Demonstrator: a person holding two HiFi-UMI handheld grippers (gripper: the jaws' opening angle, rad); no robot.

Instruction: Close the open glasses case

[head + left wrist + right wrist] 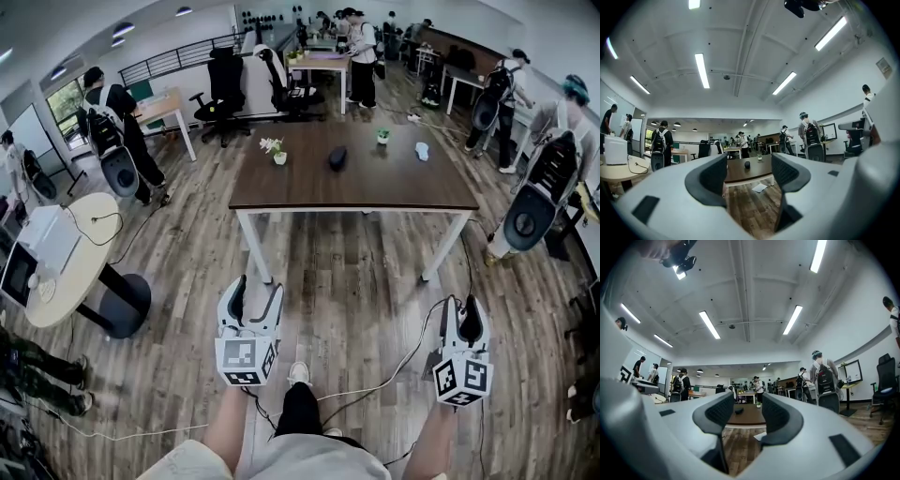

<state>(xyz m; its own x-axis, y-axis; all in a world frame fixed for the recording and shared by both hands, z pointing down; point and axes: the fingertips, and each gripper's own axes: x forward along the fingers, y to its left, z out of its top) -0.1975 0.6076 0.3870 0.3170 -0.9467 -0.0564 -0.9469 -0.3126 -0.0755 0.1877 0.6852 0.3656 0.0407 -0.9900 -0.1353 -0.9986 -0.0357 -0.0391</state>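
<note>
A: How much of the job can be counted as done?

B: None of it, it is judged. To begin with the largest thing, a wide floor of grey-brown wooden planks (pixel 356 309) is seen. On it a dark brown rectangular wooden table on white legs (pixel 375 187) is set, well ahead of the person's feet.

A: And how are the tools held?

B: The white-and-grey left gripper (pixel 258 292) and the white-and-grey right gripper (pixel 460 309) are both held over the floor on the near side of the table, well apart from it. In each gripper view the dark padded jaws are seen standing apart, and nothing is caught between them; only the distant room is framed there.

A: Where is the thing that is to be closed?

B: The small dark oval glasses case (pixel 337 157) is laid on the far half of the table, near its middle. It is flanked by a little white pot of pale flowers (pixel 274 151) on the left and a little white pot of green leaves (pixel 382 136) on the right. It is touched by nothing.

A: Can the lid be seen raised?

B: That cannot be told, because the glasses case is shown too small in every view.

A: What is left, then?

B: Everything, it is judged. The table has to be approached and the glasses case reached. The lid then has to be pressed down until it is shut, probably with the base steadied by one gripper.
</note>
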